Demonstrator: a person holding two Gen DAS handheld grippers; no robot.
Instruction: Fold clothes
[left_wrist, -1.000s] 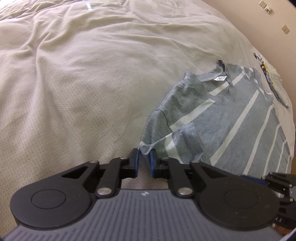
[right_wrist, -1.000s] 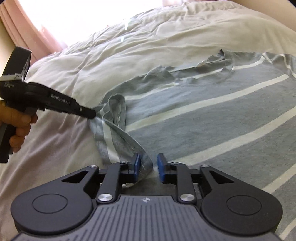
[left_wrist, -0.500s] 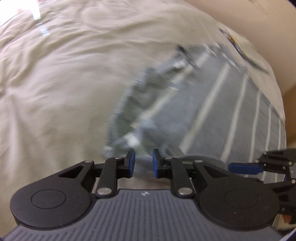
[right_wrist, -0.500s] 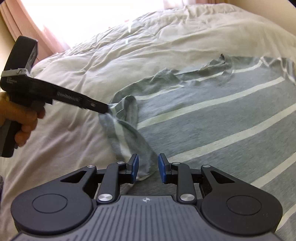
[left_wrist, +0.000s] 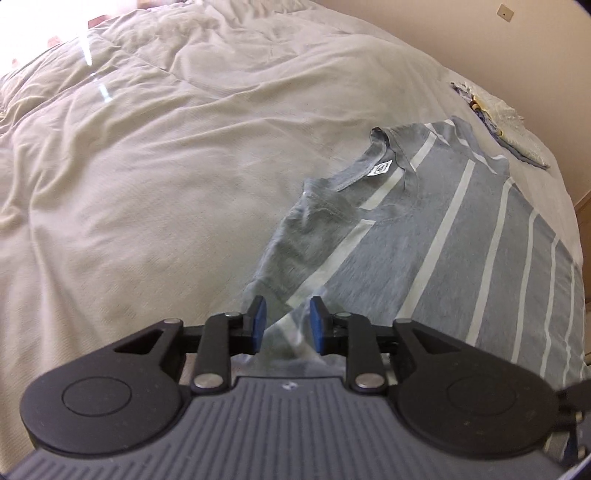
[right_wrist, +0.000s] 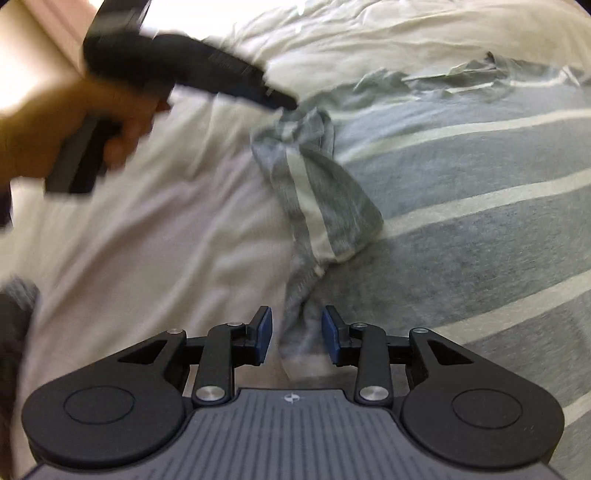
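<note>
A cream bed (left_wrist: 155, 192) carries a grey white-striped T-shirt (left_wrist: 461, 236) spread flat toward its right side, its folded-over sleeve (right_wrist: 325, 199) lying between the parted blue pads of both the left claw (left_wrist: 284, 325) and right claw (right_wrist: 297, 336), neither gripping.

One striped grey T-shirt (left_wrist: 436, 236) lying on one beige duvet (left_wrist: 147, 177); two grippers showing – left gripper (left_wrist: 284, 324), right gripper (right_wrist: 296, 335); one hand (right_wrist: 74, 122) showing, gripping handle; one small pile of cloth (left_wrist: 506, 122) sitting at bed's far edge
</note>
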